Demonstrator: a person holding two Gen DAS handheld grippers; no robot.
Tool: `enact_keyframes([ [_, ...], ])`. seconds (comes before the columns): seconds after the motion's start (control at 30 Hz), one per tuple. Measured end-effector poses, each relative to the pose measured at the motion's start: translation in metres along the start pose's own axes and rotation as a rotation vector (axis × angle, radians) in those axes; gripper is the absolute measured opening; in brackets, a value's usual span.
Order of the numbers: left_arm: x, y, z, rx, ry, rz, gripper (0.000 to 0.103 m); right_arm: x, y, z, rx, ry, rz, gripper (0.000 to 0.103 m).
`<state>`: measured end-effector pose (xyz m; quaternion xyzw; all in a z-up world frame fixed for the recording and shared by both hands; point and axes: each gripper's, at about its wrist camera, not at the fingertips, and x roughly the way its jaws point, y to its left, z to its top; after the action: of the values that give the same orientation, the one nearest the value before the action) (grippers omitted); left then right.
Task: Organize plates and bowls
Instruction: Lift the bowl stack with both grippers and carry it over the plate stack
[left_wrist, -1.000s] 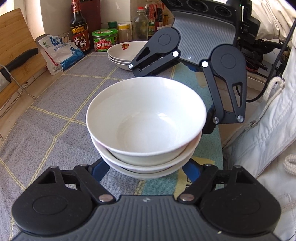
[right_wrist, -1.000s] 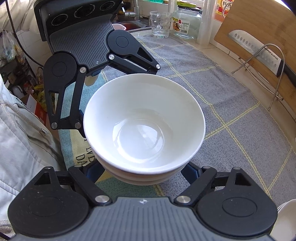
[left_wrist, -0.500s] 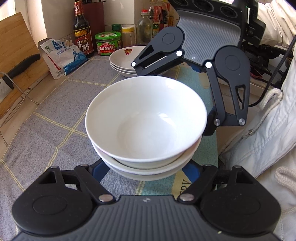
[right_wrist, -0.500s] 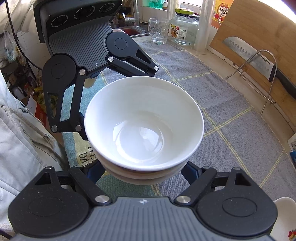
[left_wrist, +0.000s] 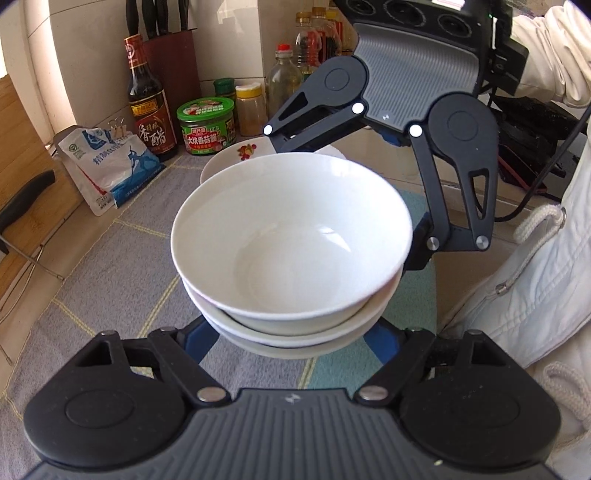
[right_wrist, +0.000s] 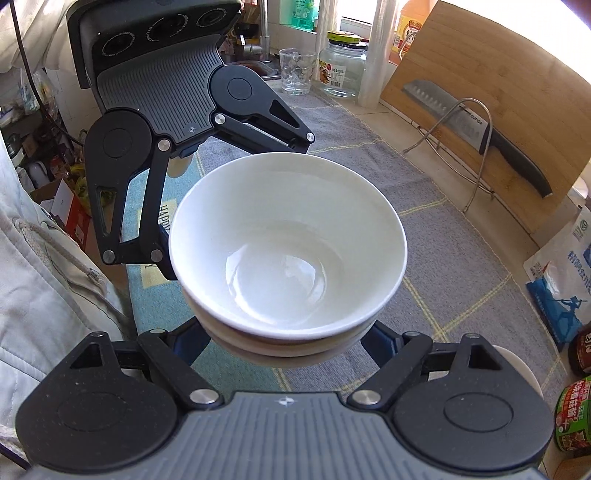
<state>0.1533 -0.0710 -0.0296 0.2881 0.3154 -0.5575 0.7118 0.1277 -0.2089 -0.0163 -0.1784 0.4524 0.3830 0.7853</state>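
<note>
A stack of three nested white bowls (left_wrist: 291, 254) hangs above the grey checked cloth, held between my two grippers from opposite sides; the stack also shows in the right wrist view (right_wrist: 288, 258). My left gripper (left_wrist: 291, 343) has its fingers spread under and around the stack's near side. My right gripper (right_wrist: 288, 347) holds the opposite side the same way, and it shows across the stack in the left wrist view (left_wrist: 369, 177). A pile of white plates with a red flower print (left_wrist: 247, 155) sits on the cloth just behind the bowls; its edge shows in the right wrist view (right_wrist: 517, 365).
Behind the plates stand a green-lidded jar (left_wrist: 206, 125), a vinegar bottle (left_wrist: 147, 107), a salt bag (left_wrist: 110, 162) and more bottles. A cutting board with a knife on a wire rack (right_wrist: 480, 122), a glass (right_wrist: 295, 72) and a jar (right_wrist: 341, 64) line the wall side. A person in white (left_wrist: 535, 277) stands at the counter edge.
Both grippers have carried the bowl stack higher and toward the plates and condiments; the flowered plates now sit right behind the stack.
</note>
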Motion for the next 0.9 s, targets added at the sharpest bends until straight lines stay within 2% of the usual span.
enact_keyframes([
  [0.43,0.055,-0.003,0.063,0.061,-0.025,-0.004,0.084,-0.041,-0.046,-0.051,0.032,-0.013,-0.066,0.091],
  [0.9,0.111,0.012,0.103,0.111,-0.031,-0.034,0.084,-0.055,-0.089,-0.092,0.103,0.002,-0.146,0.091],
])
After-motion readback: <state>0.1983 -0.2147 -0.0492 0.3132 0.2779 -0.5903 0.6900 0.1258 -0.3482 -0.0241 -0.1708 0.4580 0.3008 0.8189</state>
